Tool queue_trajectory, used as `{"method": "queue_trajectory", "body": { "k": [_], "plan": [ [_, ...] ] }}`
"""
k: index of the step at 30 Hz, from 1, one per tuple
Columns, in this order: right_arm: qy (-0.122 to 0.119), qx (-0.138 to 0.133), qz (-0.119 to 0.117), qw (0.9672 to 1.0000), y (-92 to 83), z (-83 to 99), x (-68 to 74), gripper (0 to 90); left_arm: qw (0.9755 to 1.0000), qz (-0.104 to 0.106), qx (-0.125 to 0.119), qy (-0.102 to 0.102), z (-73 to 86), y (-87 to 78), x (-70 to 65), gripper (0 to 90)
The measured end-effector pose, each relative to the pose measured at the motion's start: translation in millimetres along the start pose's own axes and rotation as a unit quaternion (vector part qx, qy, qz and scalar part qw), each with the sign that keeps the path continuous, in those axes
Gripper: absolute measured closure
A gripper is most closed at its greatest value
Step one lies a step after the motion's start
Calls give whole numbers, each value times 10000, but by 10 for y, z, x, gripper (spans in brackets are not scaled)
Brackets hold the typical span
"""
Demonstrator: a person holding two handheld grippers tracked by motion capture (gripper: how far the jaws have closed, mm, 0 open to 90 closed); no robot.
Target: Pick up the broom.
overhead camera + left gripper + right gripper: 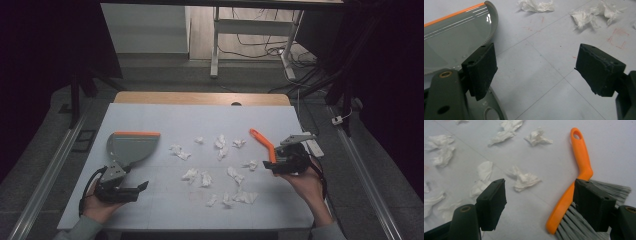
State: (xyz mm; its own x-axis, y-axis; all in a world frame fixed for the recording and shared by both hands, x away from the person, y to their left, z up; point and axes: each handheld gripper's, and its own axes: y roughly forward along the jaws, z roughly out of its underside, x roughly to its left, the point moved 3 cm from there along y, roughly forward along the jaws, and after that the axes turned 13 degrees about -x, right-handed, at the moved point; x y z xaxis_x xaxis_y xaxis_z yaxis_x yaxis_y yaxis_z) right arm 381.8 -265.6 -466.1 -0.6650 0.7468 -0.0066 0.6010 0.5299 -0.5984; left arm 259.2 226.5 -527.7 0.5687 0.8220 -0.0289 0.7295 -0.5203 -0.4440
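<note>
Both grippers are spread and holding nothing, so you're at the pick-up step for sweeping the paper scraps (220, 145) into the dustpan (131, 146). The right gripper (280, 162) sits at about 3 o'clock on the worktop (165, 117), right over the brush (263, 142); in the right gripper view its orange handle (582, 157) runs up toward 12 o'clock and the grey bristles (574, 225) lie under the right-hand jaw. Shift toward the handle so both jaws straddle the orange spine just above the bristle block, then close; I'd avoid pinching bristles, they'll likely splay and let the brush twist. The left gripper (131, 191) is at about 8 o'clock, just beside the dustpan, which lies at 9 o'clock with its orange lip (137, 134) facing 12 o'clock. In the left gripper view the grey pan wall (456, 37) is under the left-hand jaw and its handle loop (489, 113) is at the bottom edge. Take the pan by the handle end, not the thin wall. Scraps are scattered from centre to about 5 o'clock, well apart from the pan, so turn the pan's open lip toward them and hold it flat on the worktop before you sweep in short strokes.
</note>
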Motion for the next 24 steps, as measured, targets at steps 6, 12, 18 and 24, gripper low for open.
{"method": "queue_trajectory", "body": {
  "k": [6,12,18,24],
  "plan": [
    [-30,285,167,9995,125,-117,-111,270,10000,-11,13,-4,2,12,2,183],
    [55,681,357,9970,340,-201,-318,271,10000,2,31,7,3,24,0,183],
    [157,1113,435,9927,615,-207,-563,292,10000,-12,-52,-6,-2,0,3,183],
    [244,1375,495,9890,795,-207,-686,337,10000,-10,-52,46,0,-3,-9,183]
  ]
}}
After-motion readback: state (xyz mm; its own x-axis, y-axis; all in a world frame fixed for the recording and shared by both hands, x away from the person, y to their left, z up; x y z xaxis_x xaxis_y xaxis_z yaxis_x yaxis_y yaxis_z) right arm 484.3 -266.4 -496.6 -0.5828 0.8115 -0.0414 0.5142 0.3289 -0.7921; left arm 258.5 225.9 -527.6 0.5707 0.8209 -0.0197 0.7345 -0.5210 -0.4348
